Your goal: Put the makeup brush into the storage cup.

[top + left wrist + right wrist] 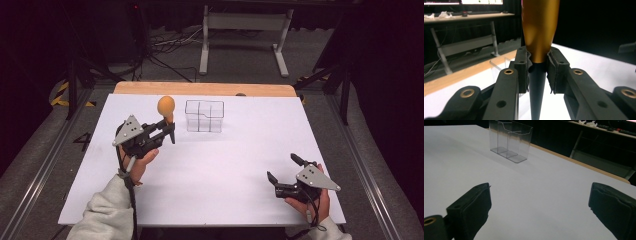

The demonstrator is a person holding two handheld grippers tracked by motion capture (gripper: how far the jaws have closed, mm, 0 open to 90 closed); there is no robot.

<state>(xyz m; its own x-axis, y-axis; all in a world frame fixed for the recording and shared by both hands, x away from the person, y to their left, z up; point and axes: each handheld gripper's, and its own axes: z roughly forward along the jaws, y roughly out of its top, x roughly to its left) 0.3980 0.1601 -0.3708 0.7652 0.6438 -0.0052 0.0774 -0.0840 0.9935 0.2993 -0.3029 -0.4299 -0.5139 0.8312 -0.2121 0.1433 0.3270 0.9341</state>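
An orange-gold tool [166, 106] with a rounded top and a black tapered stem stands upright in my left gripper [169, 128], lifted over the white table left of centre. In the left gripper view both pads clamp the tool [539, 30] where the gold body meets the black stem, so my left gripper [537, 67] is shut on it. A clear plastic organizer [204, 116] with several compartments stands just right of the tool. My right gripper [282, 168] rests near the front right edge, jaws wide apart and empty. In its own view the right gripper [541, 205] faces the organizer [510, 141].
The white table top [225, 165] has a wooden strip [205, 89] along its far edge. Beyond it stand a white desk frame [245, 30] and loose cables on the dark floor. Metal rails run down both sides of the table.
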